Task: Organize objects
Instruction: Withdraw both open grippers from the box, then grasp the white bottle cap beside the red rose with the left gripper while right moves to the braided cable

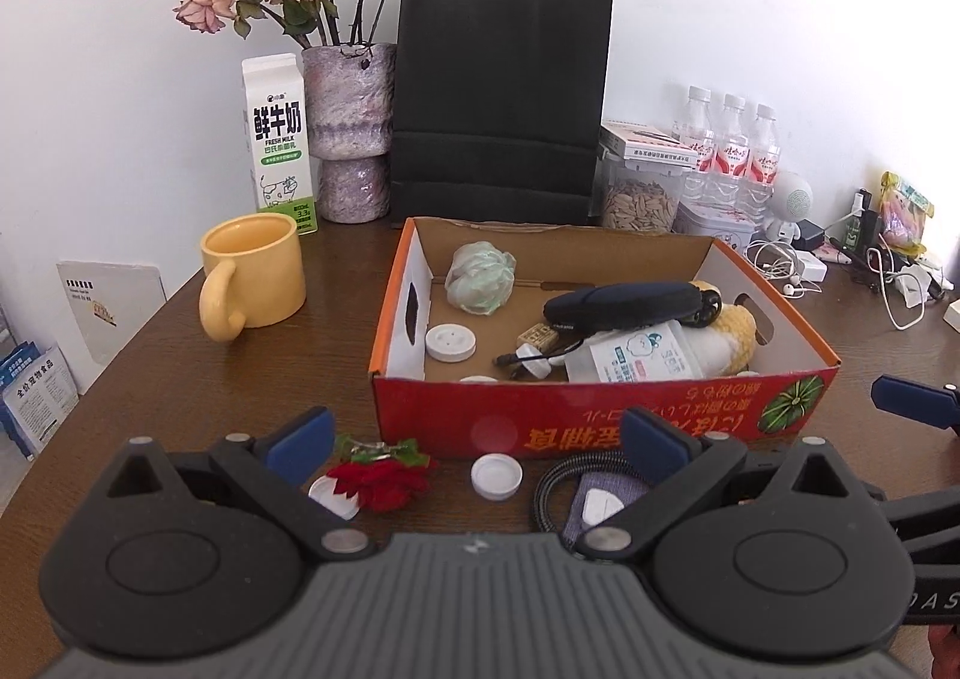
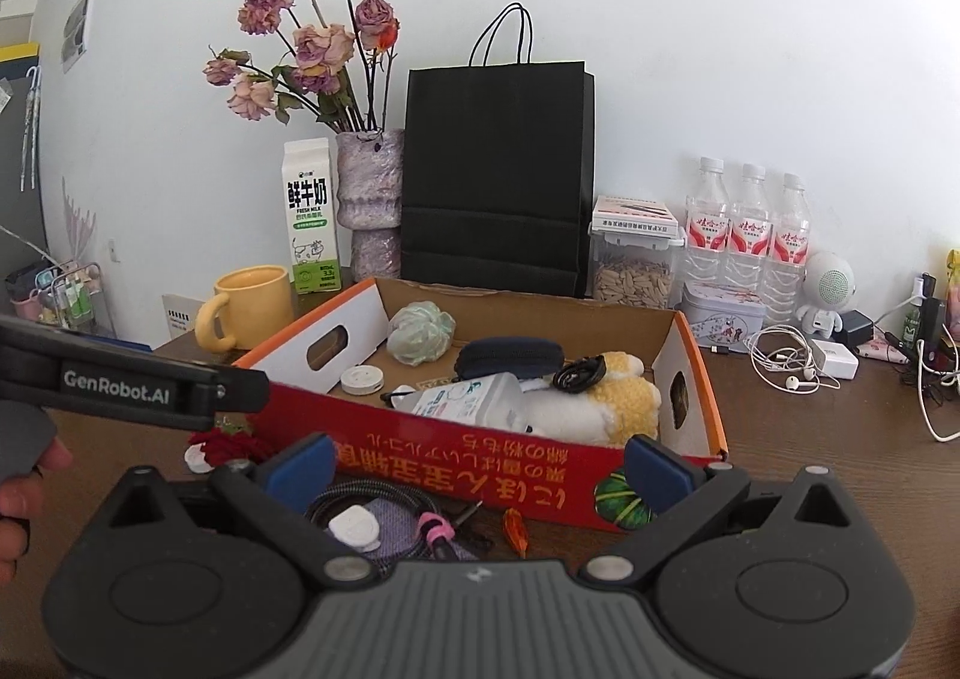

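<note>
Red flower (image 1: 381, 478) just beyond left claw (image 1: 477, 442), untouched

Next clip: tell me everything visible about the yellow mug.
The yellow mug is a glossy, ceramic-looking cylinder with a thick looped handle facing the camera's near-left. It stands upright on the brown wooden table, left of the red cardboard box, in front of the milk carton. Its inside looks empty. Nothing visibly touches it besides the table.

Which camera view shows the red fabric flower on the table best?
The left wrist view: the red flower lies unobstructed before the red box, petals and green leaves clear. In the right wrist view, the flower is small and partly hidden behind the left gripper's arm.
</note>
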The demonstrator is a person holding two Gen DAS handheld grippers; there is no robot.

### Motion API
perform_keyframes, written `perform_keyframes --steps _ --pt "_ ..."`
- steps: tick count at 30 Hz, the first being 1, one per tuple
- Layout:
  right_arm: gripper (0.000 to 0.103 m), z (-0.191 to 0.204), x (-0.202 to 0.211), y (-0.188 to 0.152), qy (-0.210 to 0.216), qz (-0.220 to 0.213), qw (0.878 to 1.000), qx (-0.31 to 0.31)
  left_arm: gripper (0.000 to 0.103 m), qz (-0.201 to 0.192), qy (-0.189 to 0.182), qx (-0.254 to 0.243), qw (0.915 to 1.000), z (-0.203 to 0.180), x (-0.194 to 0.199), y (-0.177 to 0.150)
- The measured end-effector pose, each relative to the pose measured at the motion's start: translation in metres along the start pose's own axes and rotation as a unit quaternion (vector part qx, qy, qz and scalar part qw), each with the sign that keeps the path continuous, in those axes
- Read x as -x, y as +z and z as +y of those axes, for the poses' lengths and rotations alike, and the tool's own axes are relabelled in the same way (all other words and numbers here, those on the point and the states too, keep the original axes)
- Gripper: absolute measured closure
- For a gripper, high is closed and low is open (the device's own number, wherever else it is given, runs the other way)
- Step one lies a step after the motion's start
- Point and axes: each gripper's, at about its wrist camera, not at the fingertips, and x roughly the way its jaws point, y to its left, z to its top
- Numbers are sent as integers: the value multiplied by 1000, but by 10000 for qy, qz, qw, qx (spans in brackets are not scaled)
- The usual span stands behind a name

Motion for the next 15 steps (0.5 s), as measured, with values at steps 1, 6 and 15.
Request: perform_keyframes --steps 1,6,15 --pt "0 1 3 -3 -29 33 10000 -8 0 18 7 -8 10000 1 3 -3" --pt "0 3 10 -21 18 260 9996 -64 0 124 75 -45 9999 7 12 -19" --pt "0 23 5 -30 233 496 9984 148 0 278 181 -24 9994 27 18 -37"
